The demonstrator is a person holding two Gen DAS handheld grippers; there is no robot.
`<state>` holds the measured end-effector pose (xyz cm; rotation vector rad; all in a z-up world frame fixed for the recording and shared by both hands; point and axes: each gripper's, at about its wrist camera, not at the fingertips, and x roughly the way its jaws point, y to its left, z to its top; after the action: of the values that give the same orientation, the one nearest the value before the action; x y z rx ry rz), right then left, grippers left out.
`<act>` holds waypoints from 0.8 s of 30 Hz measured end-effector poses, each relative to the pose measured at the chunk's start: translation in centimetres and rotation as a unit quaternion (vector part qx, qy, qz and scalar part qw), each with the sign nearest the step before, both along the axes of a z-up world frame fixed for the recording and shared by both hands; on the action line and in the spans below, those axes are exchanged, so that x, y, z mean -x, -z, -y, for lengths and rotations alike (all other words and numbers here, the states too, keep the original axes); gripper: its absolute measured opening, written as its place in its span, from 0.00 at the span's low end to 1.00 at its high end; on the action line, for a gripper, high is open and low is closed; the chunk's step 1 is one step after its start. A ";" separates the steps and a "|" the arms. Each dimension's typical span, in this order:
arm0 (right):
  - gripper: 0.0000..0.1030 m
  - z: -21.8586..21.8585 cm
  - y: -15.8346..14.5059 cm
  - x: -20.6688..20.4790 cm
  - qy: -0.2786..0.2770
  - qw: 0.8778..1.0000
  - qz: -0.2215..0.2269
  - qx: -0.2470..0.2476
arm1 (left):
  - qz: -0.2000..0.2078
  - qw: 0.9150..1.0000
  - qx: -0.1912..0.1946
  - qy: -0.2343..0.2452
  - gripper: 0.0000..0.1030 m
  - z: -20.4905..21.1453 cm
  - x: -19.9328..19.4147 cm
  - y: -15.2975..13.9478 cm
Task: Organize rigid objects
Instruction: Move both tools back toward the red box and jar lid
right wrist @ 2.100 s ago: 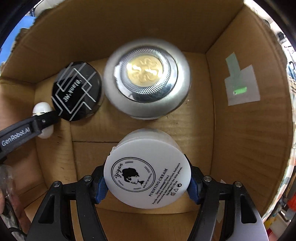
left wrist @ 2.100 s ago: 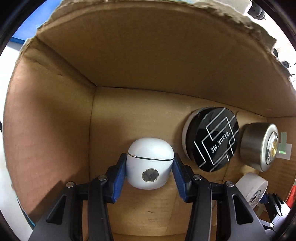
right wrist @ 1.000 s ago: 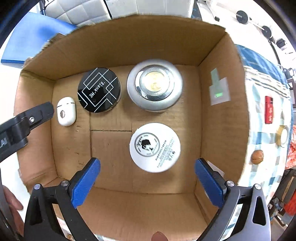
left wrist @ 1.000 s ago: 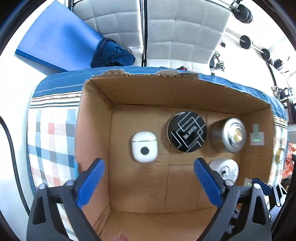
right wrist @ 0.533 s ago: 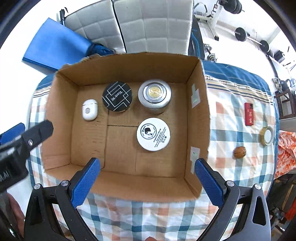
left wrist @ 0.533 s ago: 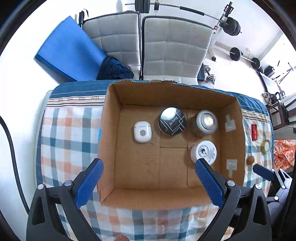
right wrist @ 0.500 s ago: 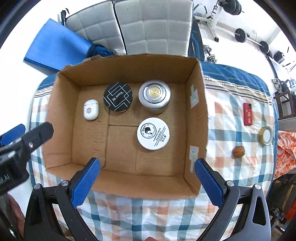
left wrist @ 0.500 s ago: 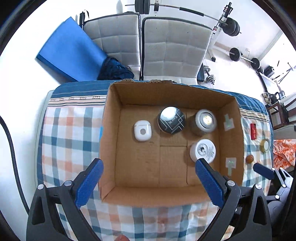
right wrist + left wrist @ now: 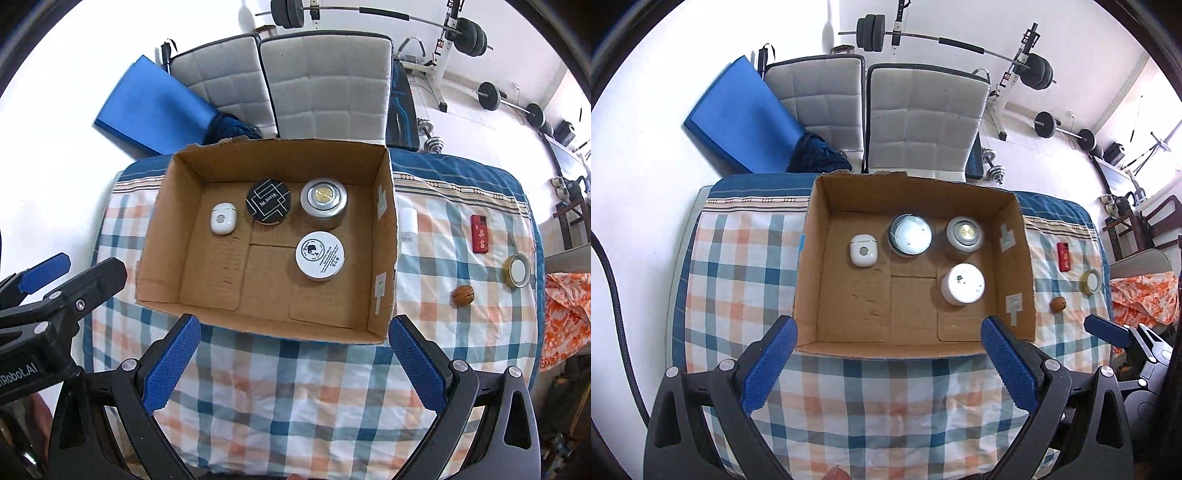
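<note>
An open cardboard box [image 9: 820, 325] [image 9: 162, 291] stands on a plaid cloth. In it lie a white earbud case [image 9: 863, 251] [image 9: 222, 218], a black round tin [image 9: 910, 235] [image 9: 268, 201], a silver jar with a gold lid centre [image 9: 963, 236] [image 9: 324, 199] and a white cream jar [image 9: 962, 283] [image 9: 320, 255]. My left gripper [image 9: 890, 363] is open and empty, high above the box's near edge. My right gripper [image 9: 295, 360] is open and empty, also above the near edge. Outside the box to the right lie a red lighter [image 9: 481, 234], a gold-rimmed tin [image 9: 517, 270], a walnut [image 9: 463, 295] and a small white object [image 9: 407, 221].
The plaid cloth [image 9: 295, 391] covers the table. Two grey padded chairs [image 9: 916, 122] and a blue mat [image 9: 738, 122] stand behind it. Barbells and weights [image 9: 1034, 70] are at the back right. An orange cloth [image 9: 565, 302] lies at the right edge.
Both grippers released the earbud case and the cream jar in the box, opened, and rose up and back. The whole box and the table now show.
</note>
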<state>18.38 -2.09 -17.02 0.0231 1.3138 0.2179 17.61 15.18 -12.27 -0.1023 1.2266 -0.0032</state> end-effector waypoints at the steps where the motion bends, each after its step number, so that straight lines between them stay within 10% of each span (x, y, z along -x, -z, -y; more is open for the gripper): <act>1: 1.00 0.3 -0.2 0.1 0.001 1.000 0.000 -0.004 | 0.001 1.000 0.000 0.001 0.99 0.4 0.1 -0.2; 15: 1.00 18.6 0.2 -0.9 0.142 0.990 -0.009 0.009 | 0.010 0.995 0.023 0.093 0.99 15.8 -3.9 -0.4; 24: 1.00 34.4 7.9 -5.5 0.256 0.964 -0.053 0.046 | -0.060 0.989 0.057 0.125 0.99 29.0 -11.8 7.4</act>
<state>23.85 -36.53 -24.93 0.2960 1.3788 -0.2879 29.46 -13.77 -19.67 -0.0484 1.3537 -0.2886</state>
